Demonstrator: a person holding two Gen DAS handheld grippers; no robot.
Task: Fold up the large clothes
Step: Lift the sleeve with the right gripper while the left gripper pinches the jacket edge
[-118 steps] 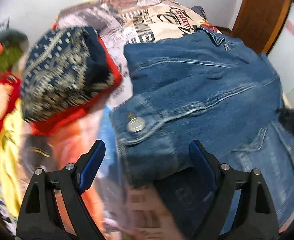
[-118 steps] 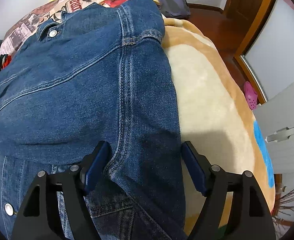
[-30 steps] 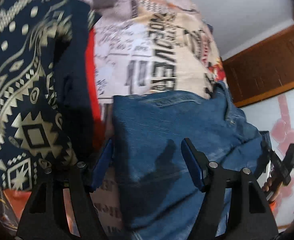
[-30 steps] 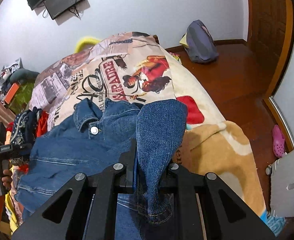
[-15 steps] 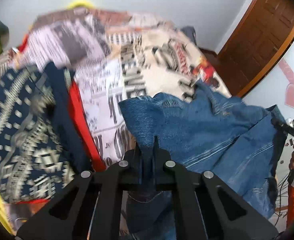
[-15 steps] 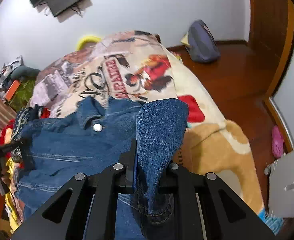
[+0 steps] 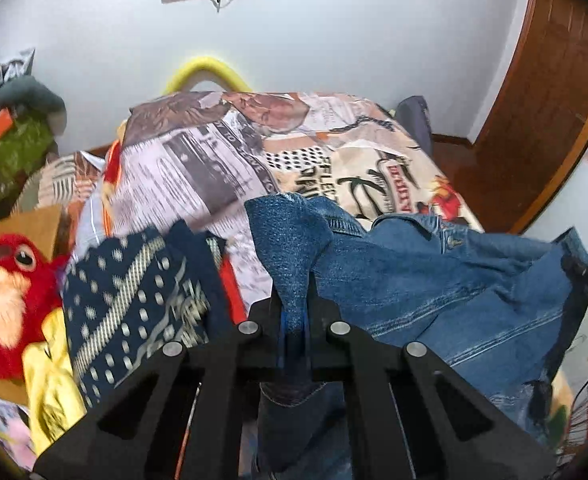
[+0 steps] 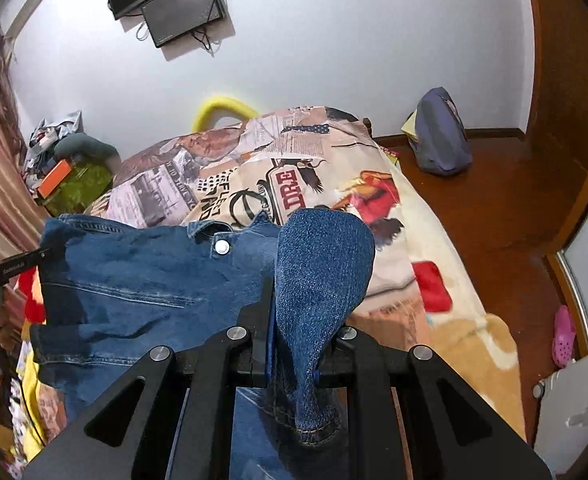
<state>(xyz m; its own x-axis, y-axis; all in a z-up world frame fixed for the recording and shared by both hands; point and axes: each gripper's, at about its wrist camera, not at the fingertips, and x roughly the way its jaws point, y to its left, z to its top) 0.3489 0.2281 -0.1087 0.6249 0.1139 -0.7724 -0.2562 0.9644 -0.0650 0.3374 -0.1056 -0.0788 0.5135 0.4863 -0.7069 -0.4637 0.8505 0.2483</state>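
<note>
While a red plush toy (image 7: 8, 300) and a navy patterned garment (image 7: 134, 304) are shown only by the left wrist view, a grey backpack (image 8: 440, 136) is shown clearly only by the right. The denim jacket (image 7: 434, 280) is suspended above the printed bedspread (image 8: 254, 172). Folds of denim are pinched between the closed jaws of the left gripper (image 7: 294, 320) and the right gripper (image 8: 294, 328).

bedspread (image 8: 294, 184) | print partly legible: "FLE…", "…DRE"
</note>
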